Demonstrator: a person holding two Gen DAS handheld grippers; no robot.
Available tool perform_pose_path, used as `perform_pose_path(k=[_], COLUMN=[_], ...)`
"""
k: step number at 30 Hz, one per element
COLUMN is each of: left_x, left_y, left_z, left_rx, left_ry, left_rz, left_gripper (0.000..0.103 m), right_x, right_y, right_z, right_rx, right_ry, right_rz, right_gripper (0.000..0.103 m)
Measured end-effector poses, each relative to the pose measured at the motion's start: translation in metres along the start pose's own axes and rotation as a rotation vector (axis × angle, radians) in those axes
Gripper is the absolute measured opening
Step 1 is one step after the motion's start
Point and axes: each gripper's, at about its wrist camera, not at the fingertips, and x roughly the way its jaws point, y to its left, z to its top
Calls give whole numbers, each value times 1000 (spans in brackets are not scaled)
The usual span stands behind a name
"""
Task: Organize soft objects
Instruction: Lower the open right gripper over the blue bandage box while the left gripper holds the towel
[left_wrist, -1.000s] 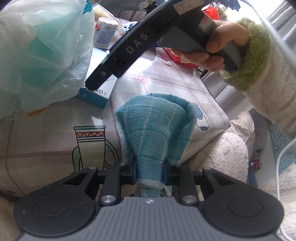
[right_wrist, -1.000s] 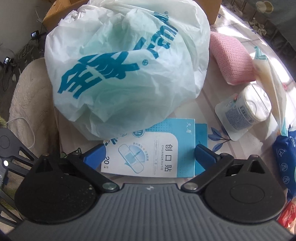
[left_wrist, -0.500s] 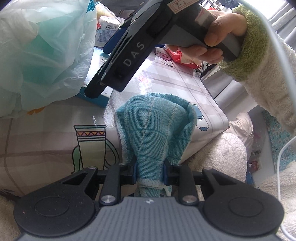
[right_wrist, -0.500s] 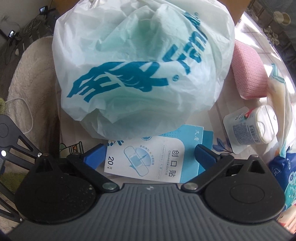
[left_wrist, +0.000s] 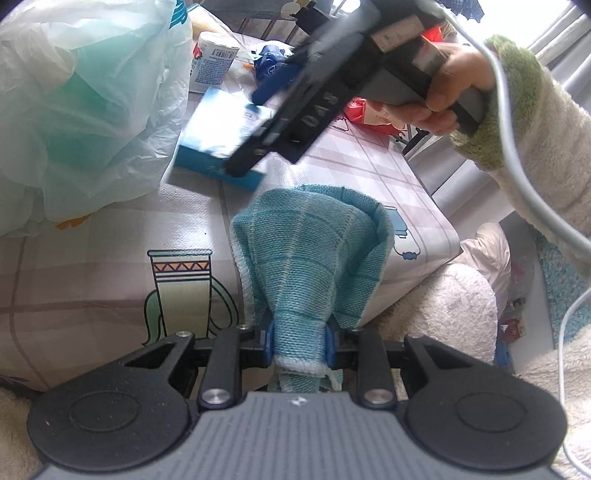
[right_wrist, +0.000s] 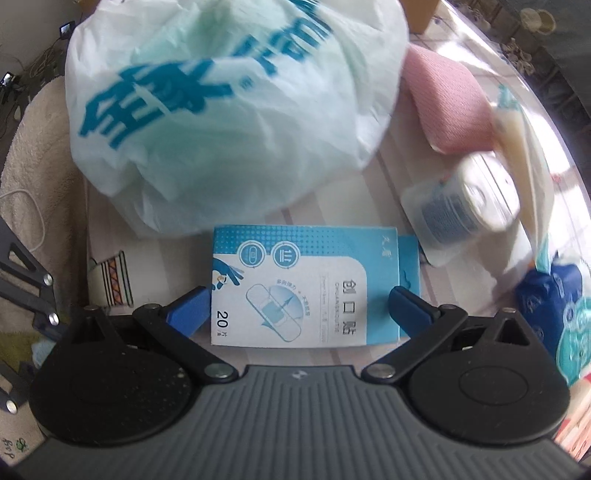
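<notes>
Over the checked tabletop, the left gripper is clamped on a teal cloth at lower centre, while the right gripper hangs spread wide around a blue plaster box below a white plastic bag.

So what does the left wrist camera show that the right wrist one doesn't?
Only the left wrist view: the left gripper shut on a teal cloth, and the hand holding the right gripper over the table.
Only the right wrist view: the right gripper open astride the plaster box, and a pink cloth.
Both: the plastic bag, the box, the white tub.
</notes>
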Motion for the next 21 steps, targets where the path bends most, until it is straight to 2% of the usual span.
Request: perform_pose_path(k=[4,7,8,11,14,18,20,21], left_x=[-2,0,2,5,5,5,5,5], left_y=[-2,-5,-6,-9,-10,-10,-9,-9], left_z=[2,2,3,4,4,4,4,3], left_rx=[3,2,0,-3,-3,-8,-11,-13], left_ry=[4,5,5,5,6,6,3,2], left_rz=[14,30,36,49,55,54,51,50], left_gripper=[26,26,26,26,26,26,26,26], right_x=[-7,-1,-3,-12,-29,-46,-42,-35], right_y=[-9,-21,-27,-43,-62,-83,-91,-92], right_z=[-26,-53,-61,-83,-98,-92,-77,-66], right_rx=[42,95,134,242,418,650,726,729], right_ry=[3,51,34,-7,-104,-243,-247,-237], right_rz=[6,-3,26,39,162,269,285,261], right_gripper=[102,102,102,102,102,102,102,102])
